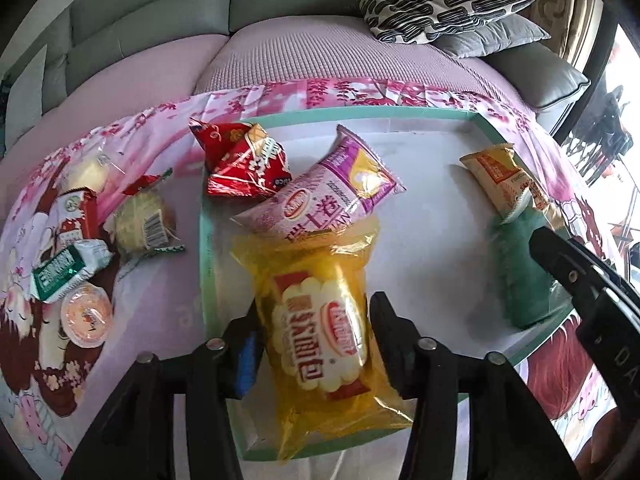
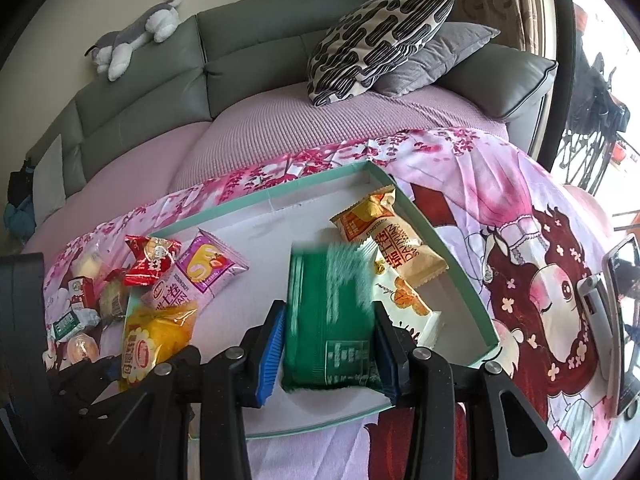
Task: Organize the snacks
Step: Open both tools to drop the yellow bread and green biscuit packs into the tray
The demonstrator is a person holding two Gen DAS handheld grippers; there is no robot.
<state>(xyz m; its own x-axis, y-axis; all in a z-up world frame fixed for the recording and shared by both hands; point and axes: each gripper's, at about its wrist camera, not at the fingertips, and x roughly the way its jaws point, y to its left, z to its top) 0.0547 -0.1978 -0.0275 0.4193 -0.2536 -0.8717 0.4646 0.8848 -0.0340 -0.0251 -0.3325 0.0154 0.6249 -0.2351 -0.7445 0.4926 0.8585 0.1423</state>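
**Desk:** While both grippers hang over the tray (image 2: 452, 248), where does the green packet (image 2: 328, 320) sit?

**Photographer:** Between the fingers of the right gripper (image 2: 326, 354), over the near right part of the tray. Its long axis runs away from the tool, near to far. The blue pads look pressed to its sides, so I read it as pinched, though the packet is blurred and I cannot tell whether it touches the floor of the tray.

**Desk:** And the left gripper (image 1: 316, 344)?

**Photographer:** It straddles the yellow bread bag (image 1: 320, 320) at the near left of the tray, the bag's length also pointing far. The fingers stand slightly spread beside the wrapper; whether they touch it I cannot tell.

**Desk:** What matters for the next move?

**Photographer:** My judgement: the open floor lies between the two packets, and the right hand is the nearer to the cream biscuit packs just beyond the green one. Loose snacks (image 1: 72, 276) wait on the pink cloth (image 1: 168, 320) left of the tray, nearer the left hand. Their labels are too small to read, and the tray's near edge is hidden behind the tools.
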